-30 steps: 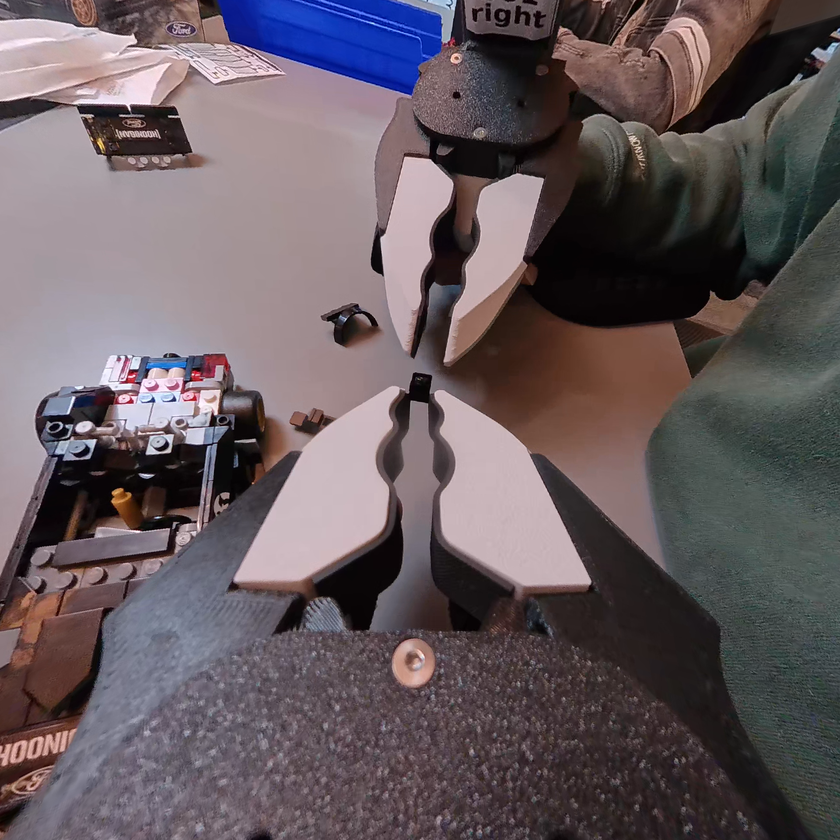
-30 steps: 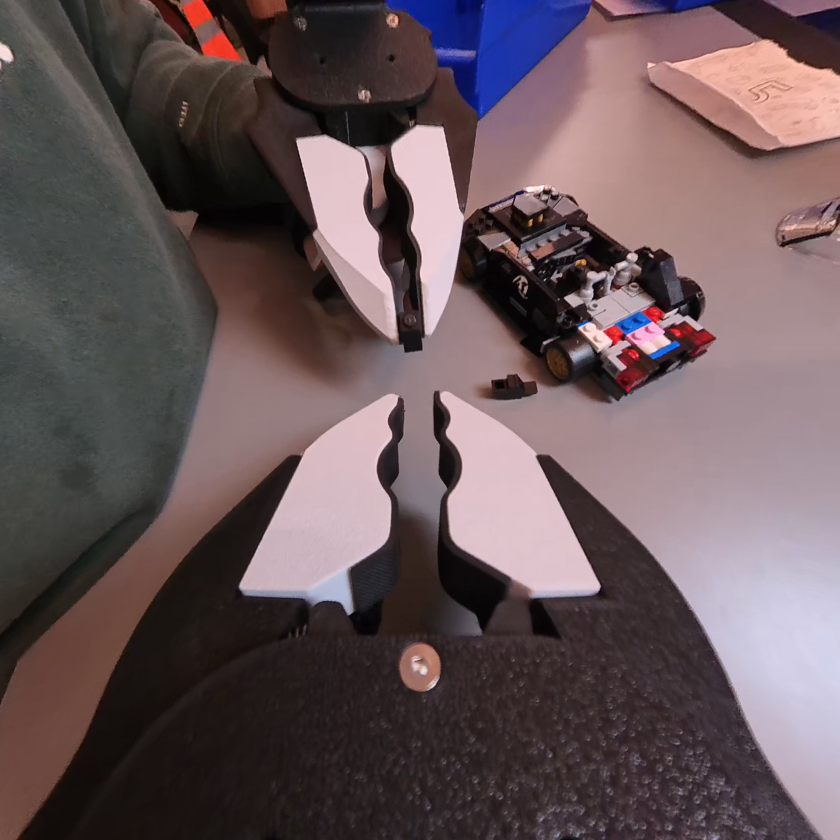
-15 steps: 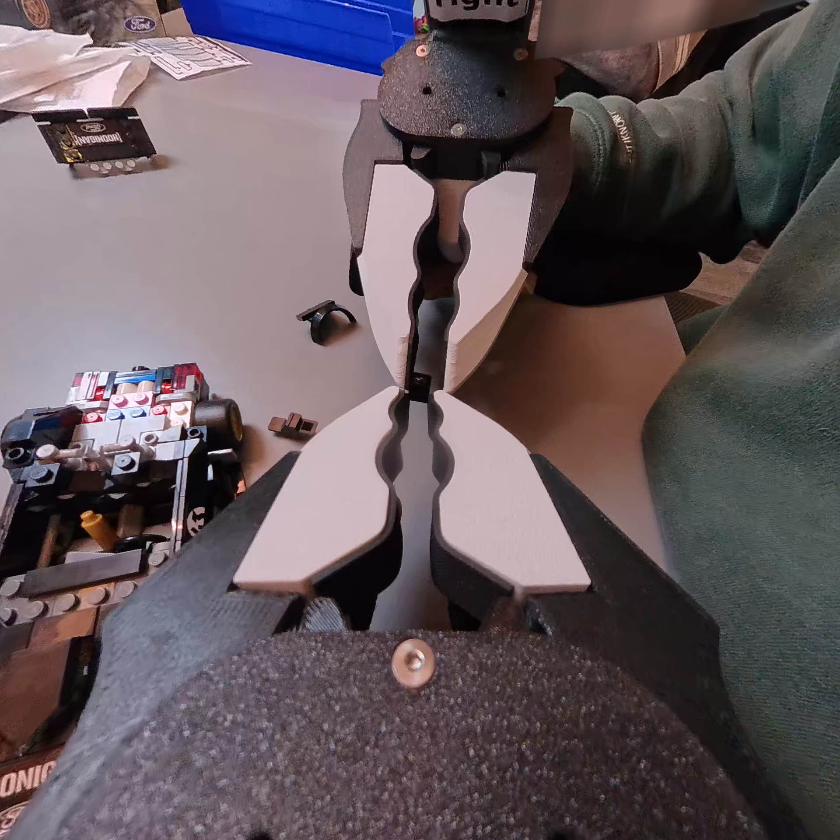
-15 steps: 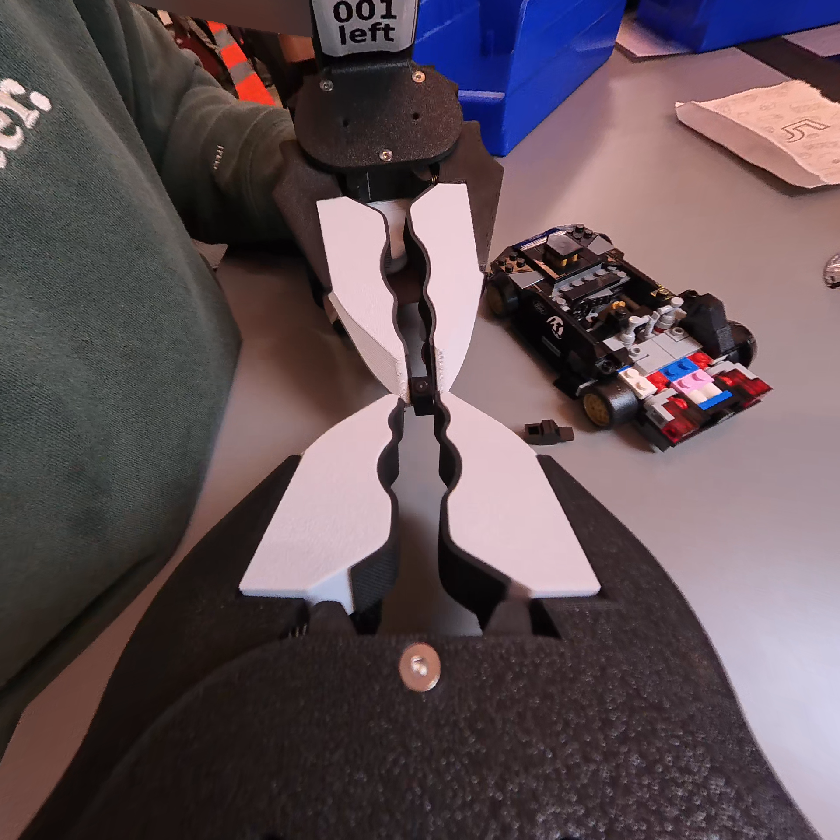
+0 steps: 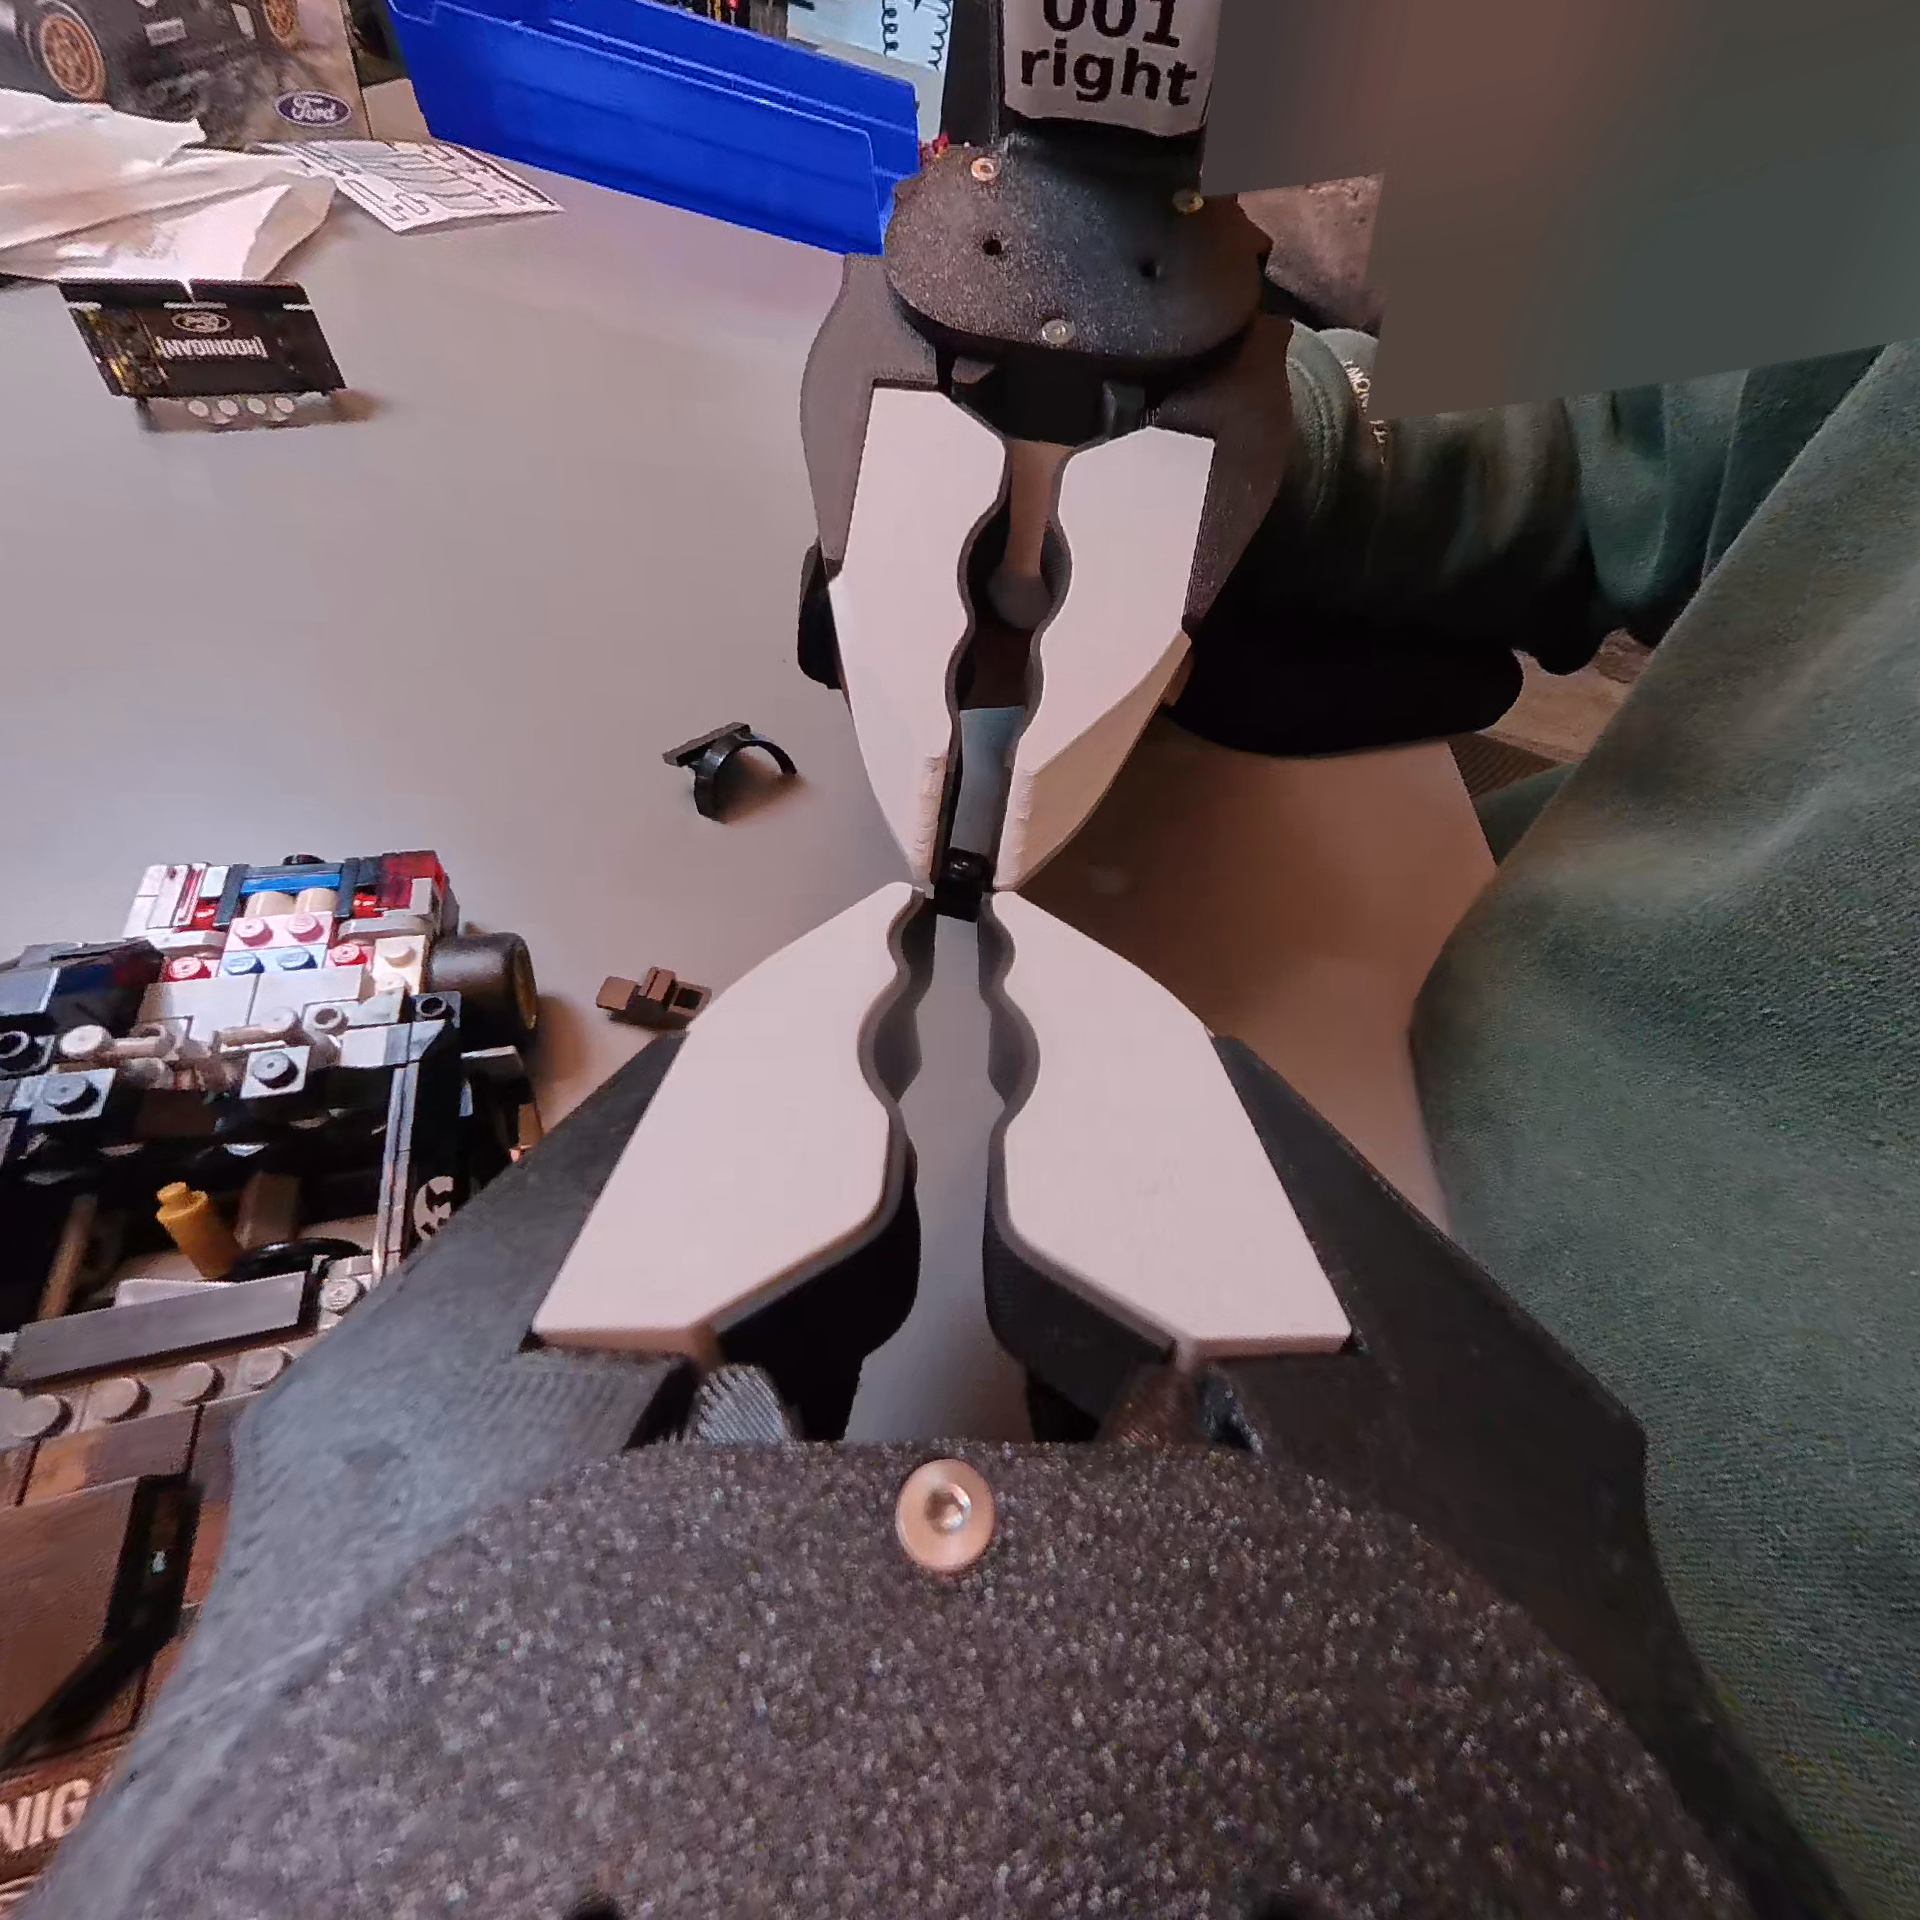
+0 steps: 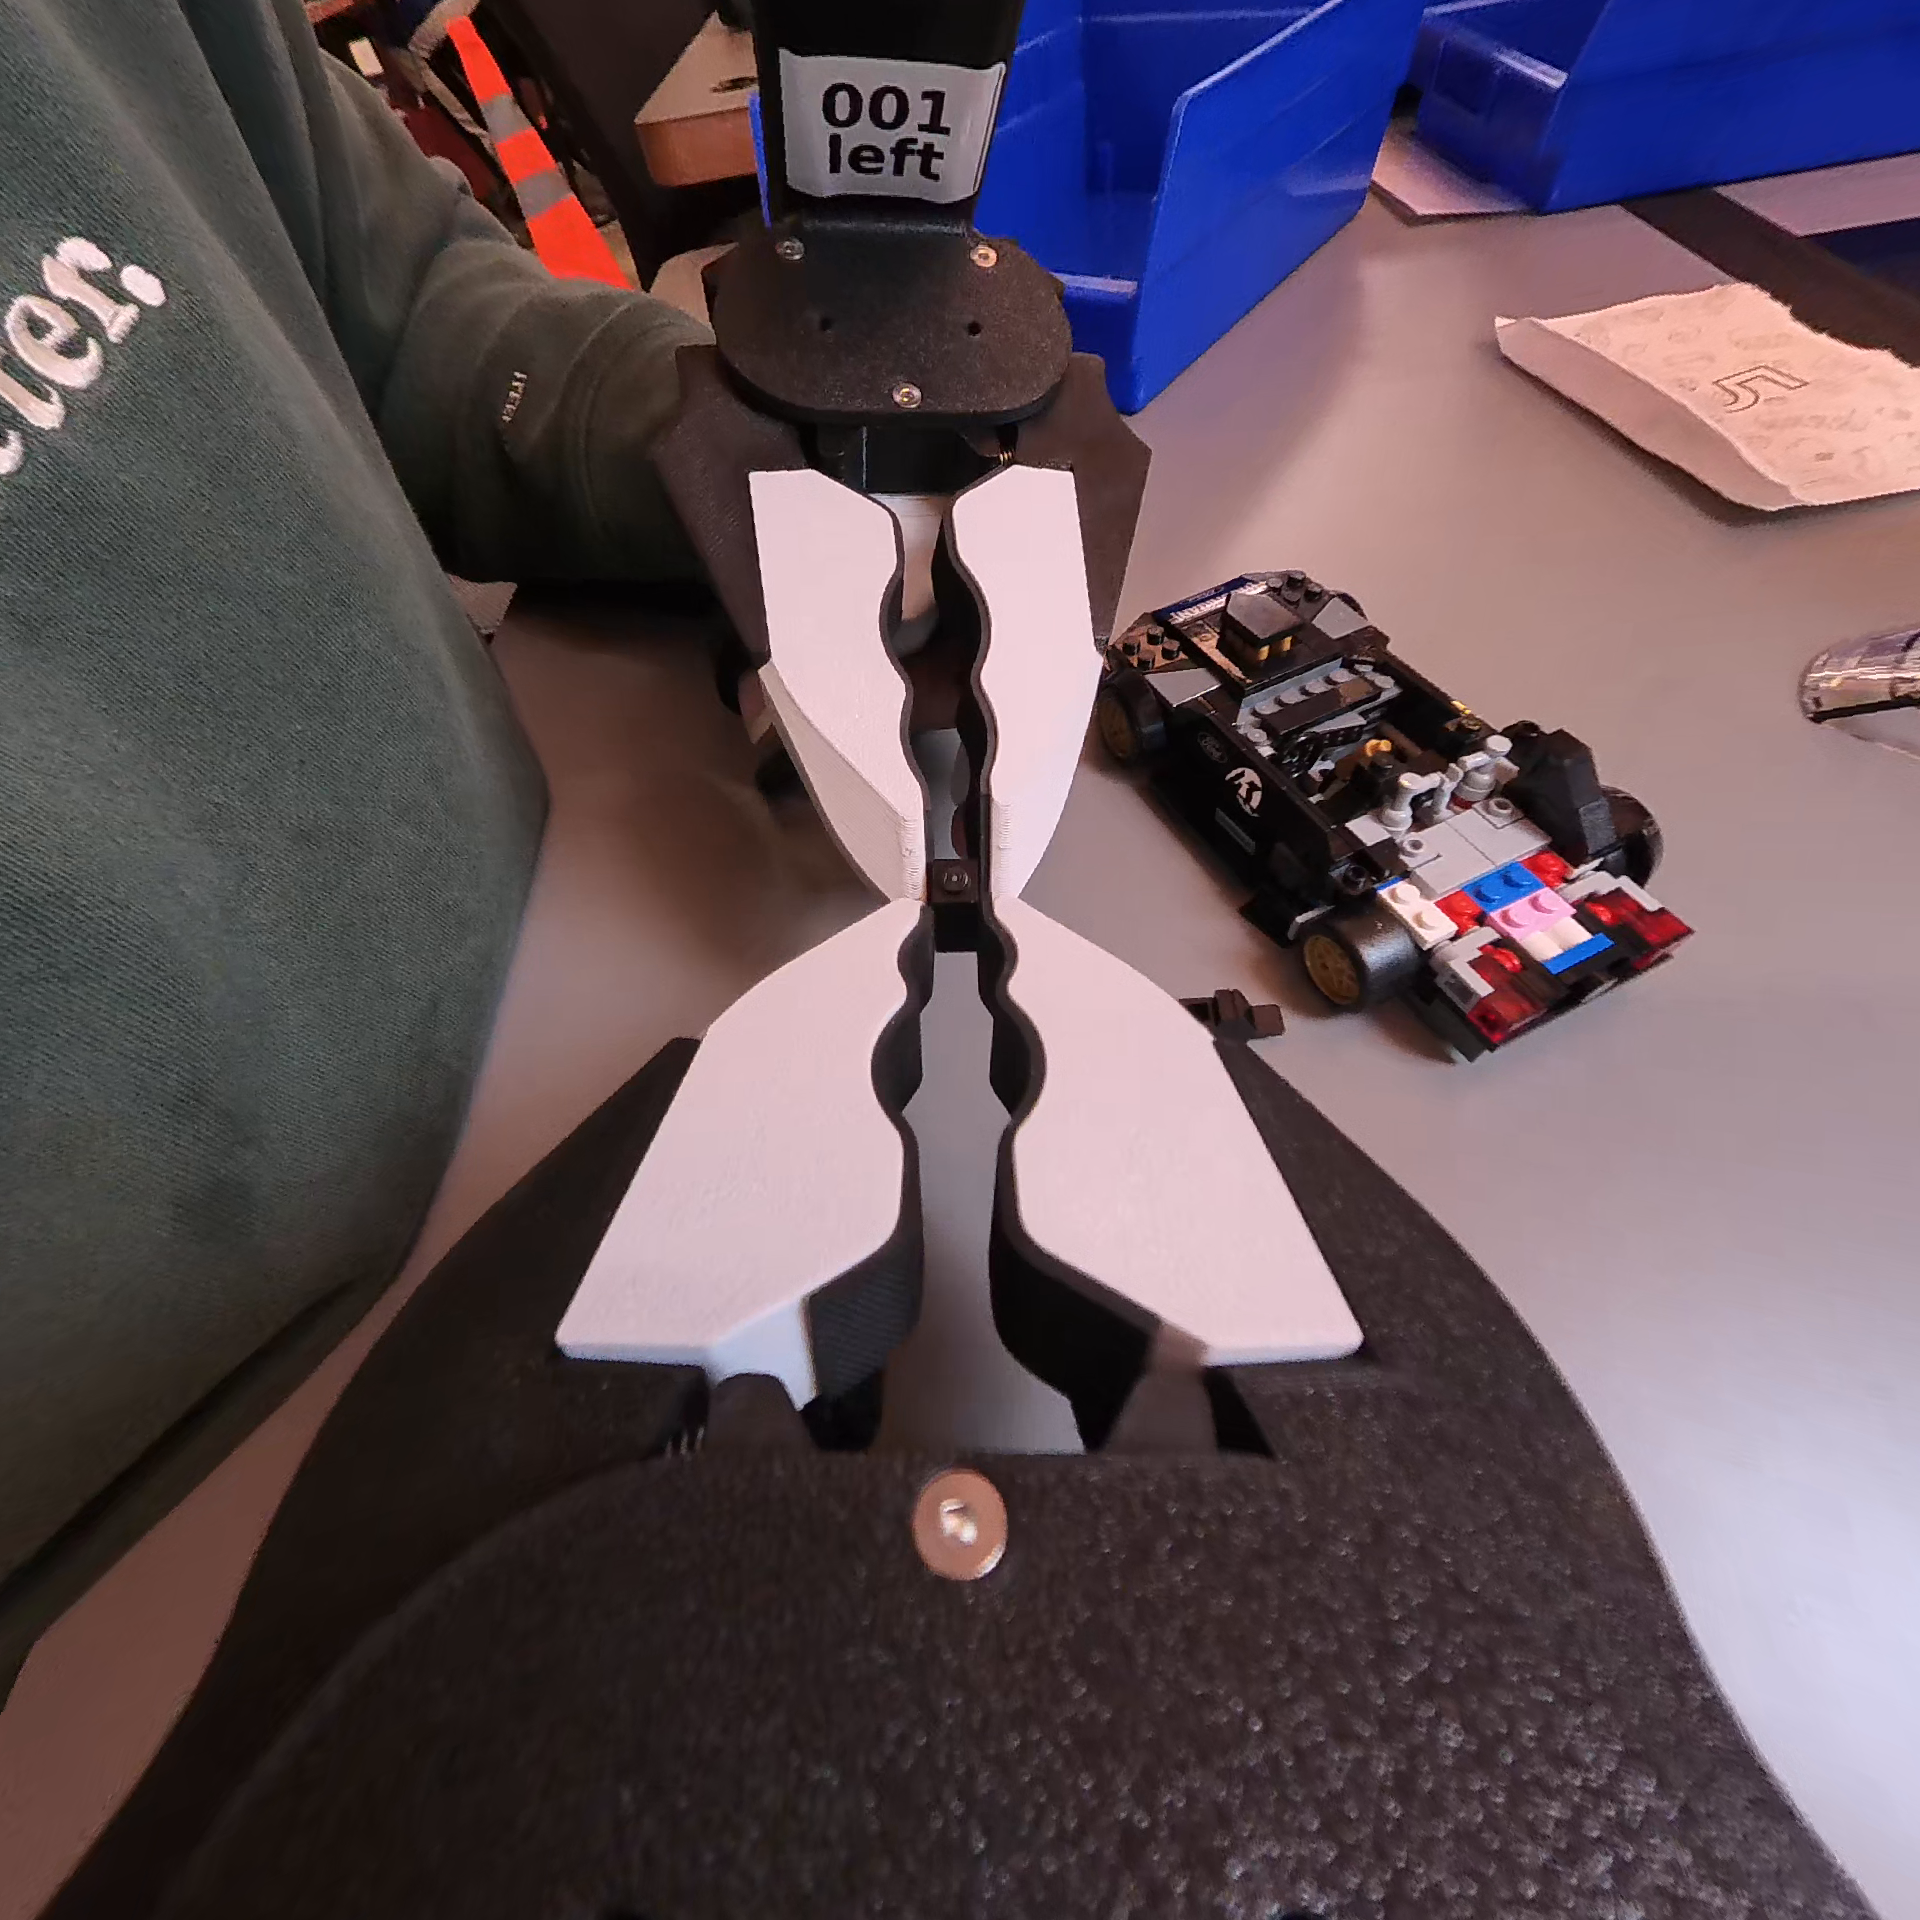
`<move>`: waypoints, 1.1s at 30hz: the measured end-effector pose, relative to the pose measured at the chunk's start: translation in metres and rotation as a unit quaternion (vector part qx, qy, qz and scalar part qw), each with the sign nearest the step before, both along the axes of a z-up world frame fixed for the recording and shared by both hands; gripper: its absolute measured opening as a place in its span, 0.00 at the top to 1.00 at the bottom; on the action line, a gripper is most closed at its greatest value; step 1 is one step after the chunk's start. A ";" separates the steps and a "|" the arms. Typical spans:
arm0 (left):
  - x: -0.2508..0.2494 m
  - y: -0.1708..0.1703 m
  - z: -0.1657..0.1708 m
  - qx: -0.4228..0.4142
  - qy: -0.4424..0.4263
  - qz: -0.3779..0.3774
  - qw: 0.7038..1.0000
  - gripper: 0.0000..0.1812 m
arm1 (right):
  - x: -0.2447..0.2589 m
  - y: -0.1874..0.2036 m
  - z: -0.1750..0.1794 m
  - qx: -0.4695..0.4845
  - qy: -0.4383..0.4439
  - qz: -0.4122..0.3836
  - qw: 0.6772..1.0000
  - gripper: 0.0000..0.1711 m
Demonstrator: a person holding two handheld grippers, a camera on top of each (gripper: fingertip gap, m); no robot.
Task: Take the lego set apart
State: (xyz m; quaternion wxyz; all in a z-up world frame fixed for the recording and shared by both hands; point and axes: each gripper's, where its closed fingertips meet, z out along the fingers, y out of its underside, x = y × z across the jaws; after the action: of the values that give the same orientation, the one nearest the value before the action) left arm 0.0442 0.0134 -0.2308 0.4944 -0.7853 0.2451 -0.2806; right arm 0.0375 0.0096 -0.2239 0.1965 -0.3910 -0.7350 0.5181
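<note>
Lego car (image 6: 1382, 800) sits on table (image 6: 1558, 1299), partly stripped. Right gripper (image 6: 956, 940) has closed in tip-to-tip; both it and left gripper (image 5: 951, 914) now pinch small black piece (image 5: 958, 883), ready to split.

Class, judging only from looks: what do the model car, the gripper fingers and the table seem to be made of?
Model car: likely moulded plastic bricks, glossy, with round studs and sharp seams.

Left gripper fingers: apparently 3D-printed plastic, matte white faces on black; fine layer lines show at the tips of the right gripper.

Table: smooth grey surface with soft sheen, possibly laminate; not certain.
</note>
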 end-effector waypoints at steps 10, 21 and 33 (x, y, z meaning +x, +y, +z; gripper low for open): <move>-0.005 0.005 0.013 -0.011 -0.058 0.024 0.998 0.95 | -0.005 0.005 0.014 -0.046 0.018 -0.017 0.999 0.96; -0.020 0.005 0.026 -0.017 -0.109 0.041 0.993 1.00 | -0.003 0.021 0.033 -0.088 0.051 -0.043 0.994 0.95; -0.008 0.004 0.013 0.009 -0.040 0.022 0.999 0.93 | -0.006 0.007 0.007 -0.017 0.018 -0.025 0.999 0.95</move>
State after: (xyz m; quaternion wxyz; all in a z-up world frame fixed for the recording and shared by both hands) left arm 0.0363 0.0170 -0.2177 0.5169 -0.7741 0.2107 -0.2986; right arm 0.0316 0.0161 -0.2172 0.2159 -0.4029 -0.7122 0.5327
